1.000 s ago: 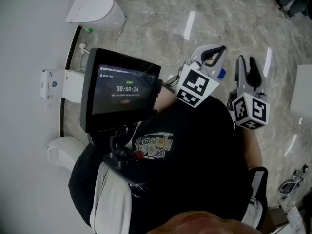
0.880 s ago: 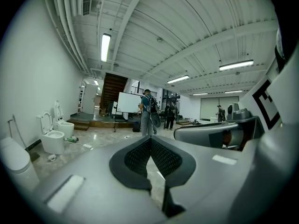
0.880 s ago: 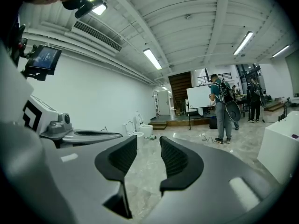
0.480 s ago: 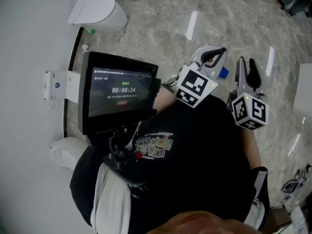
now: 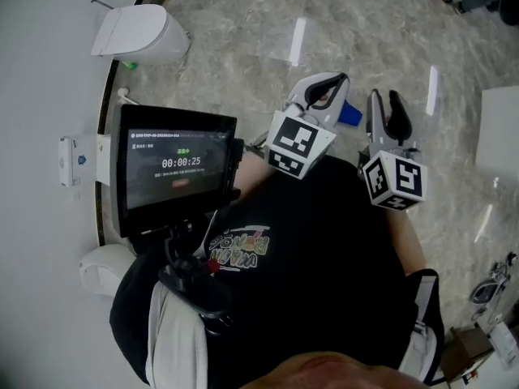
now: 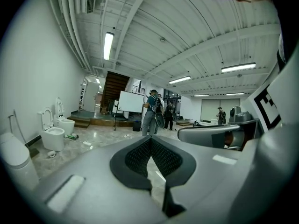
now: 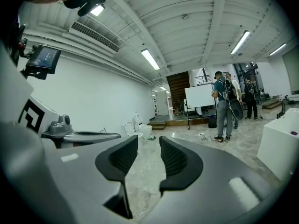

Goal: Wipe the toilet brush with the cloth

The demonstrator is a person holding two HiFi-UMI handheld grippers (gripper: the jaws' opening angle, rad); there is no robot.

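I cannot make out a cloth or a toilet brush for certain in any view. My left gripper (image 5: 321,96) (image 6: 150,142) is held in front of the person's chest, level over the floor; it is shut, pads meeting, with nothing between them. Just to its right, my right gripper (image 5: 386,113) (image 7: 148,146) is open with a narrow empty gap between the pads. A small blue thing (image 5: 351,113) shows beside the left gripper; what it is I cannot tell. A thin upright rod (image 6: 17,127) stands by the left wall.
A monitor (image 5: 174,168) rides on the person's chest rig. Toilets (image 5: 138,35) (image 6: 52,136) (image 7: 136,129) line the left wall, with one more (image 5: 101,270) close by. A white block (image 5: 496,136) (image 7: 280,143) stands to the right. People (image 6: 152,113) (image 7: 223,107) stand by a whiteboard far off.
The head view has shifted slightly, so both grippers sit a little further left in it. The monitor's timer has gone from 00:00:24 to 00:00:25. Neither gripper's jaws have changed.
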